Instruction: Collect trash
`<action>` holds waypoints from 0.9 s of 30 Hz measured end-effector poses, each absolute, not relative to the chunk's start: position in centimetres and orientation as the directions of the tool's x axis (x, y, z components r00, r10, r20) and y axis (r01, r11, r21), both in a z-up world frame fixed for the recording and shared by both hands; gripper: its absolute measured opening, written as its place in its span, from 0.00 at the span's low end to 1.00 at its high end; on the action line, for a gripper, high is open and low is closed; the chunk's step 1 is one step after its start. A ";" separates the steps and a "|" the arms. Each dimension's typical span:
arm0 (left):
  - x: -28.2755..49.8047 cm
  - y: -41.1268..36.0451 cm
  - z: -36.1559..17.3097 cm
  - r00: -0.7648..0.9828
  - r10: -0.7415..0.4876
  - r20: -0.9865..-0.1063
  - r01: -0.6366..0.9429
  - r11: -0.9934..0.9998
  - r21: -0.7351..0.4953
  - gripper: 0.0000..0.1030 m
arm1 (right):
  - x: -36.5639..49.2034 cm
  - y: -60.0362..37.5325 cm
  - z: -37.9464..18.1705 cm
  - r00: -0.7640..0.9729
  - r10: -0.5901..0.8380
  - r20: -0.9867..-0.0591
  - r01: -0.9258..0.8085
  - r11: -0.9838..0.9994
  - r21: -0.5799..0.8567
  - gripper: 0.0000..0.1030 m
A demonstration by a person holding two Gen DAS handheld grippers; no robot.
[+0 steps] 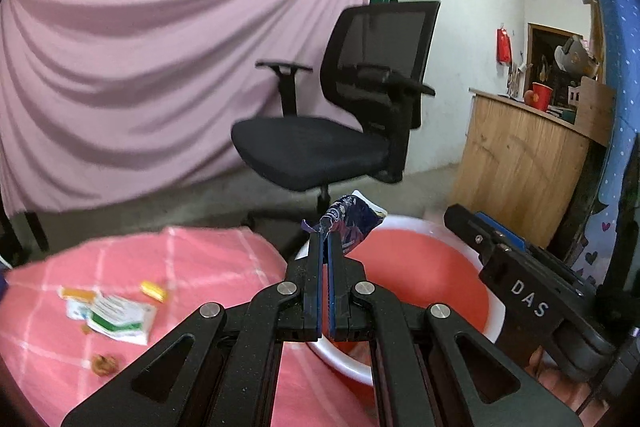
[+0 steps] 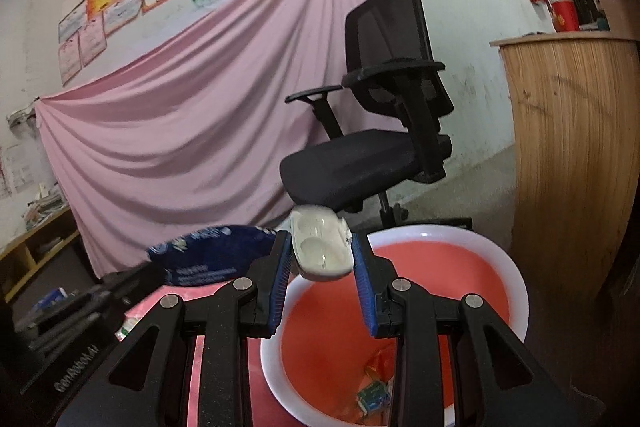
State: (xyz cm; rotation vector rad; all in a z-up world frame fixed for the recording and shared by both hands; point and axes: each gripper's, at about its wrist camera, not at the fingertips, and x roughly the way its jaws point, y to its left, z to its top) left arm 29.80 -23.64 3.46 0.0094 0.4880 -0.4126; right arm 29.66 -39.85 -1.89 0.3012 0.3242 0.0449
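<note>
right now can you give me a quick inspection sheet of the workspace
surface: pink checked cloth over the table, basin at its edge
job's things: red basin with white rim, a few scraps already at its bottom; dark blue wrapper; pale plastic tray
clutter: green and white packet, small yellow wrapper and a brown scrap lie on the cloth
grippers: left gripper shut on the wrapper; right gripper shut on the tray, both above the basin
cables: nothing seen
surroundings: black office chair, pink sheet hung on the wall, wooden counter
</note>
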 end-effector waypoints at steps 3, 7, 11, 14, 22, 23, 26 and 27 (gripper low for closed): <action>30.8 -23.7 3.0 0.770 -0.401 -0.495 0.386 0.912 -0.140 0.00 | 29.8 -40.0 -1.9 0.945 0.088 -0.316 0.013 0.953 0.302 0.28; 31.8 -24.0 2.3 0.724 -0.413 -0.553 0.383 0.907 -0.176 0.01 | 30.1 -40.2 -2.1 0.939 0.086 -0.332 0.022 0.951 0.307 0.28; 32.2 -23.9 1.7 0.691 -0.423 -0.586 0.384 0.902 -0.198 0.05 | 30.3 -40.2 -2.1 0.936 0.090 -0.340 0.021 0.951 0.309 0.29; 32.2 -23.7 1.4 0.684 -0.422 -0.595 0.376 0.903 -0.208 0.14 | 30.5 -40.2 -2.1 0.935 0.091 -0.342 0.020 0.951 0.307 0.37; 31.7 -21.3 1.9 0.712 -0.393 -0.581 0.328 0.919 -0.220 0.28 | 30.4 -40.1 -2.0 0.938 0.090 -0.335 0.017 0.952 0.304 0.43; 31.5 -20.7 2.1 0.724 -0.384 -0.572 0.316 0.923 -0.220 0.32 | 30.4 -39.9 -1.9 0.939 0.090 -0.331 0.015 0.953 0.302 0.44; 30.9 -19.0 2.8 0.755 -0.358 -0.549 0.286 0.934 -0.216 0.32 | 30.3 -39.4 -1.7 0.944 0.095 -0.317 0.002 0.957 0.292 0.48; 30.8 -18.5 3.0 0.764 -0.350 -0.541 0.278 0.937 -0.213 0.32 | 30.2 -39.2 -1.6 0.946 0.095 -0.309 -0.003 0.958 0.287 0.50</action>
